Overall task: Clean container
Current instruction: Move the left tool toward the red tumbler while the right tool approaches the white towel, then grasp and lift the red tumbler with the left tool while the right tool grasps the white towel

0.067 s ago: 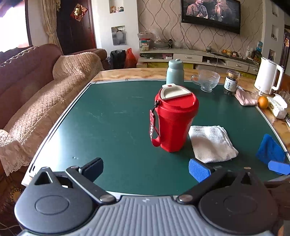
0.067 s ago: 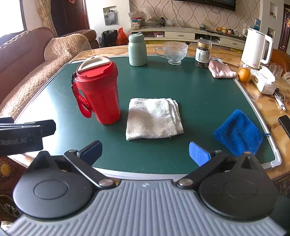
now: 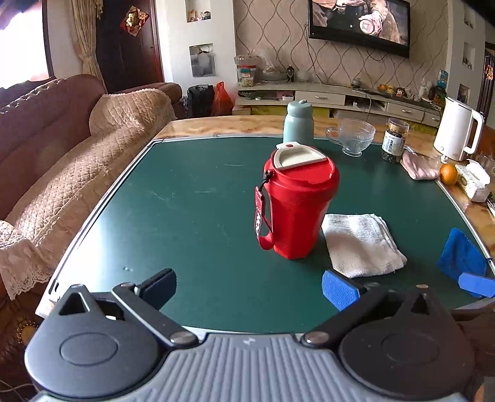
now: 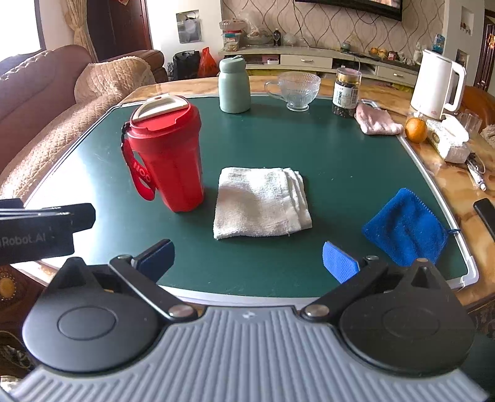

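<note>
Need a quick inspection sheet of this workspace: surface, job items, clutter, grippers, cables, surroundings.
Surface: green table top, bare in the middle, faint scuffs.
Job's things: red cup upright, lid on, strap hanging; white cloth folded flat just beside it; blue cloth near the table's edge.
Clutter: green bottle, glass cup, jar, pink cloth, orange, kettle along the far side.
Grippers: left gripper and right gripper both open, empty.
Cables: nothing seen on the table.
Surroundings: sofa, TV.
</note>
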A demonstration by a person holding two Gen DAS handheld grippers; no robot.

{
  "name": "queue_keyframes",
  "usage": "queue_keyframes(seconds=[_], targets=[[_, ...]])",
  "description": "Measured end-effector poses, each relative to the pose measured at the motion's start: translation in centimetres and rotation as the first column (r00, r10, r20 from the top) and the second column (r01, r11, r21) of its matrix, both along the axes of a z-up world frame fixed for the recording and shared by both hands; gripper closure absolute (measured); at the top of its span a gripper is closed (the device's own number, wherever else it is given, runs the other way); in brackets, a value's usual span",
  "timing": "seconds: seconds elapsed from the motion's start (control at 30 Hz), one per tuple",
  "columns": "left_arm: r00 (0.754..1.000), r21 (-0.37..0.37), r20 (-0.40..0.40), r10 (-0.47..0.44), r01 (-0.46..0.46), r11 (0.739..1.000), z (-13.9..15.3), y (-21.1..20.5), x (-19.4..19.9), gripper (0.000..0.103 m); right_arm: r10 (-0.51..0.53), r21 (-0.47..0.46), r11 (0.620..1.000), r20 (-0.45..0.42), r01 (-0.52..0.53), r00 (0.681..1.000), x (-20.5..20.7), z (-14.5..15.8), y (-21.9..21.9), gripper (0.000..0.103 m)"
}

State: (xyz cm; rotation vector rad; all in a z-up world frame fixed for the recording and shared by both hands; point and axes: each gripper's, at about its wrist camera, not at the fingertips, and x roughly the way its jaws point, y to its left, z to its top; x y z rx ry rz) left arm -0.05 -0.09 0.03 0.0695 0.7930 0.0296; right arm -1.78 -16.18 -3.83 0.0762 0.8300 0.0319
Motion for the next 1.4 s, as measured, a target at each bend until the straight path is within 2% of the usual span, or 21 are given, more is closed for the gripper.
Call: queue_keyframes(seconds=[0.5, 0.73, 0.8, 1.0, 1.1, 1.27, 1.33, 1.4], targets=[[1.0, -0.027, -0.015, 0.02, -0.021, 0.999, -0.5, 0.3, 1.2, 0.0, -0.017, -0.057, 0.998, 0.023, 0.018, 1.0, 0.4, 0.0, 0.7, 0.0], [0.999, -0.037, -0.011, 0.035, -0.036, 0.999, -0.9, 1.0, 1.6, 0.0, -0.054, -0.155, 0.986, 0.067, 0.064, 0.996, 1.3, -0.3, 1.0, 0.0], [0.999, -0.038, -0.012, 0.045, -0.045, 0.998, -1.2, 1.3, 1.8, 0.0, -0.05, -0.133, 0.989, 0.06, 0.058, 0.997, 1.9, -0.6, 0.5, 0.0], [0.999, -0.054, -0.031, 0.024, -0.025, 0.998, -2.2, 1.9, 2.7, 0.0, 0.01, 0.012, 1.0, 0.011, -0.01, 1.0, 4.4, -2.0, -1.2, 0.0], [0.999, -0.067, -0.032, 0.019, -0.022, 0.998, -2.7, 2.2, 3.1, 0.0, 0.055, 0.007, 0.998, -0.009, -0.055, 0.998, 5.6, -2.9, -1.2, 0.0], [0.999, -0.082, -0.037, 0.026, -0.029, 0.996, -3.7, 2.8, 4.0, 0.0, 0.132, -0.06, 0.989, -0.01, -0.133, 0.991, 7.8, -5.2, -0.5, 0.0], [0.999, -0.088, -0.038, 0.028, -0.031, 0.996, -4.1, 3.0, 4.3, 0.0, 0.148, -0.07, 0.986, -0.021, -0.149, 0.989, 8.8, -6.2, -0.3, 0.011], [0.999, -0.092, -0.04, 0.029, -0.033, 0.995, -4.4, 3.1, 4.7, 0.0, 0.152, -0.044, 0.987, -0.059, -0.155, 0.987, 10.0, -7.5, -0.5, 0.029]])
